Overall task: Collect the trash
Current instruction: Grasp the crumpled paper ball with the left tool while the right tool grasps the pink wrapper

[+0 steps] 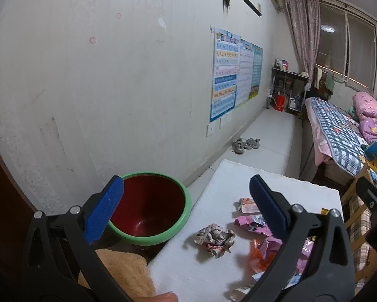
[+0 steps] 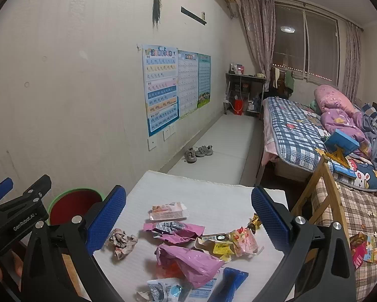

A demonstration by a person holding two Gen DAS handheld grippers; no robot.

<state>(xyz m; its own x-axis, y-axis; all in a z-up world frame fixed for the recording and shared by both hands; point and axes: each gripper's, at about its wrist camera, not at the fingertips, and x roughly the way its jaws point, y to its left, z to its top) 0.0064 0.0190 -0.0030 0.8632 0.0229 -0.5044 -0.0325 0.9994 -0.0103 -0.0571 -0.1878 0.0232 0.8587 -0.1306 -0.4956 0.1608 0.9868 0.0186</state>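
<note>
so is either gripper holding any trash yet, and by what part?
Nothing held. Left gripper and right gripper are both open with nothing between the fingers; the crumpled paper ball and wrappers lie loose on the white table.

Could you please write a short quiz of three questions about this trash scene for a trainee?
1. True or false: the left gripper is shut on a wrapper.
2. The bin stands: A) on the white board; B) beside its left edge; C) on the bed.
3. Which trash piece lies nearest the bin?

Key:
1. False; both it and the right gripper are open and empty.
2. B.
3. The crumpled paper ball.
</note>
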